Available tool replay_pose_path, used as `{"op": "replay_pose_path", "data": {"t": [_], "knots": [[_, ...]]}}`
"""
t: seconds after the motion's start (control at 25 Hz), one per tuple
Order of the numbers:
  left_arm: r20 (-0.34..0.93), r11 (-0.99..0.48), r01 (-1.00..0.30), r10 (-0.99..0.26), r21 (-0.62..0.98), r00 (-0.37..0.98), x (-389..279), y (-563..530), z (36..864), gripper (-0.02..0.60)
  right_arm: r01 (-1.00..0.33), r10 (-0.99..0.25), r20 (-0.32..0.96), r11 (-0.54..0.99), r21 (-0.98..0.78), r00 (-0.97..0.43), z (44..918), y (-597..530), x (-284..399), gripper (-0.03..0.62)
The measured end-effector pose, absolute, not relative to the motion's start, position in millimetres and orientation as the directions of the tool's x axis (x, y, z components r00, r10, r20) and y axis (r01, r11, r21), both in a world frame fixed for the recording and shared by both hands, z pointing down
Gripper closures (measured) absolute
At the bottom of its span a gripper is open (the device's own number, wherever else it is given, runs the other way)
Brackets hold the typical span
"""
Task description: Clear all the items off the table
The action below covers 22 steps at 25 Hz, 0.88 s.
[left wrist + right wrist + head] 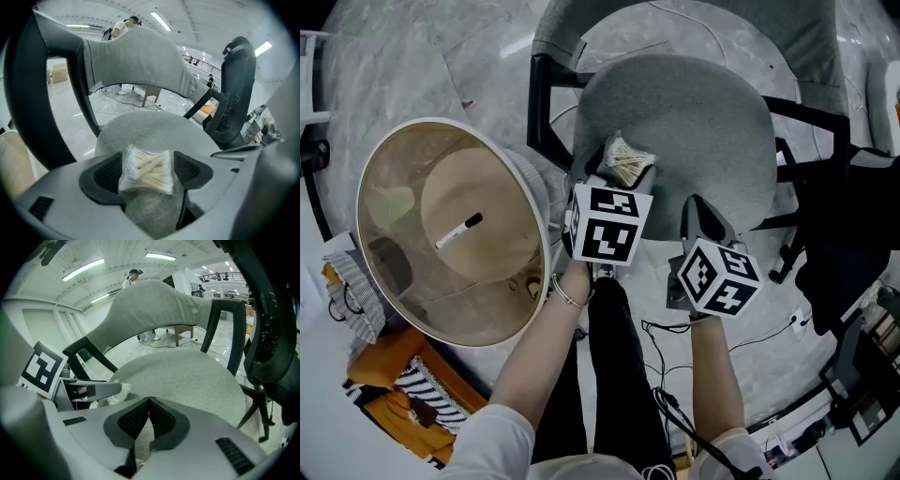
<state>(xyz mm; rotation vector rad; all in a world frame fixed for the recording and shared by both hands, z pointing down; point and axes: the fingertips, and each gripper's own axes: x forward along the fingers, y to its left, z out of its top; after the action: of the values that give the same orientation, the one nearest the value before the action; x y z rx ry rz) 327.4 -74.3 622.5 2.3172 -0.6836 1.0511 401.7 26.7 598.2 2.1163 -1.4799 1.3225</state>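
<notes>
A clear packet of cotton swabs (146, 169) sits between the pads of my left gripper (147, 171), which is shut on it just above the front of a grey chair seat (675, 141). In the head view the cotton swab packet (625, 163) shows past the left gripper's marker cube (607, 223). My right gripper (148, 401) is shut with nothing between its jaws, over the same chair seat (187, 376); its marker cube (717, 277) is right of the left one. A black-capped marker (457, 232) lies in the round tan basket (380, 178) at the left.
The chair's black frame (542, 103) and armrests flank the seat. A black office chair base (825, 234) stands at the right. Cables (675, 328) trail on the pale floor. Orange and striped items (403, 384) lie at the lower left, beside the basket.
</notes>
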Motion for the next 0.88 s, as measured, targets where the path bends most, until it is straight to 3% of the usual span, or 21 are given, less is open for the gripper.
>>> {"op": "replay_pose_path", "data": {"t": [0.6,0.8,0.88], "knots": [[0.752,-0.719,-0.636,-0.246,0.282,0.611,260,-58,584,0.248,-0.872,-0.640,0.767,-0.398,-0.285,0.041,581,10,349,0.569],[0.756,-0.665,-0.699,-0.308,0.263,0.577,199,-52,573,0.339,-0.893,-0.656,0.754,-0.335,-0.300,-0.007,571,-5,303,0.571],[0.749,-0.613,-0.759,-0.393,0.218,0.533,162,-57,565,0.436,-0.902,-0.665,0.746,-0.300,-0.310,-0.035,566,-13,275,0.571]]}}
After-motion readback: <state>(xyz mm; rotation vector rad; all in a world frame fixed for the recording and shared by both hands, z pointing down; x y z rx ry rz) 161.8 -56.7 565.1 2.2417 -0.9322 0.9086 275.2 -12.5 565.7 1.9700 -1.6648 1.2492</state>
